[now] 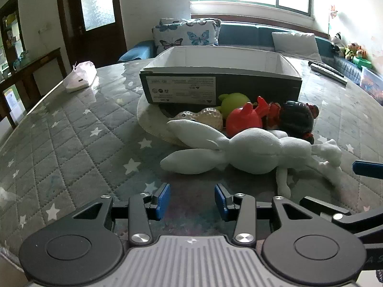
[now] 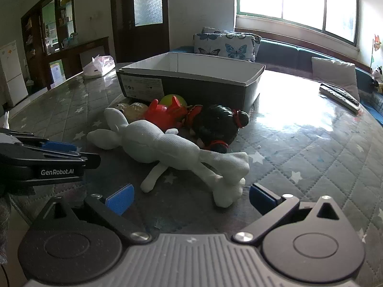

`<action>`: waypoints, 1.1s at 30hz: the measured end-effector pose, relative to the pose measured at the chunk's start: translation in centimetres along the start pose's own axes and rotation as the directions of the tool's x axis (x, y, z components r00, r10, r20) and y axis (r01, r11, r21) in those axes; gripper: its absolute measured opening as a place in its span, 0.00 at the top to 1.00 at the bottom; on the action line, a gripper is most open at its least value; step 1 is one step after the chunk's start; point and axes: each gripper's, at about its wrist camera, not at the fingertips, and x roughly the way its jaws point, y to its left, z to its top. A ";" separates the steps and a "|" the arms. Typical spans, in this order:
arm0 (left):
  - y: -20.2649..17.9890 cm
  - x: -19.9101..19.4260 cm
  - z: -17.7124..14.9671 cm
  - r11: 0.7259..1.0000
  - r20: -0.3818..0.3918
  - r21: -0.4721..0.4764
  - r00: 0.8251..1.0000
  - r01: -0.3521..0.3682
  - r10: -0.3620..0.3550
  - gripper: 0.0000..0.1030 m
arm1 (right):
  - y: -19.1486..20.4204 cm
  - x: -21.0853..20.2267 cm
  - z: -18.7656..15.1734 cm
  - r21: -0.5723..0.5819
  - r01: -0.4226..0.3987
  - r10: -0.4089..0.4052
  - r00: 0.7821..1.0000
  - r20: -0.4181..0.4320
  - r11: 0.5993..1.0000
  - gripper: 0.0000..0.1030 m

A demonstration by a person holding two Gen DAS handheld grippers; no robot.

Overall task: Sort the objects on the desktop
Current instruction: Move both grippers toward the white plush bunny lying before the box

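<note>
Hardly started, judging by the layout. Far left on the table (image 1: 83, 143): a pale plastic bag (image 1: 81, 76), well apart from everything else.

Next, near the front edge: left gripper (image 1: 192, 199), released, fingers parted with nothing between them, hovering over bare cover just short of the white plush rabbit (image 1: 253, 153).

Behind, mid-table: open box (image 1: 239, 88), dark outside and white inside. No toy visible above its rim; floor of the box hidden, so cannot tell whether anything sits in it.

Heaped just in front of the box, from left to right: tan bumpy toy (image 1: 205, 117), green toy (image 1: 233, 100), red toy (image 1: 241, 122), black doll (image 1: 296, 117) with red trim. All touching or overlapping, none separated out. Rabbit sprawled across the front of the heap, ears to the left and legs to the right.

Further right: right gripper (image 2: 191, 199), released and spread wide, rabbit's foot lying just ahead between the fingers but not pinched. Far right: remote control (image 1: 328, 69), apart from the toys.

Still to do, apparently: every toy, probably starting with the rabbit.
</note>
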 end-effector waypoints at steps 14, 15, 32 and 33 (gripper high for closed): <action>-0.5 0.4 0.2 1.000 -0.010 0.014 1.000 0.006 -0.005 0.57 | 0.1 0.5 0.0 -0.002 -0.004 0.004 1.000 -0.012 1.000 0.00; -0.5 0.4 0.2 1.000 -0.011 0.015 1.000 0.006 -0.006 0.57 | 0.1 0.6 0.0 -0.003 -0.004 0.004 1.000 -0.013 1.000 0.00; -0.6 1.0 0.5 1.000 -0.024 0.013 1.000 0.017 -0.016 0.57 | 0.0 1.0 0.1 -0.003 -0.010 0.010 1.000 -0.024 1.000 0.00; -0.6 1.0 0.5 1.000 -0.025 0.013 1.000 0.017 -0.017 0.57 | 0.1 1.0 0.1 -0.004 -0.010 0.010 1.000 -0.025 1.000 0.00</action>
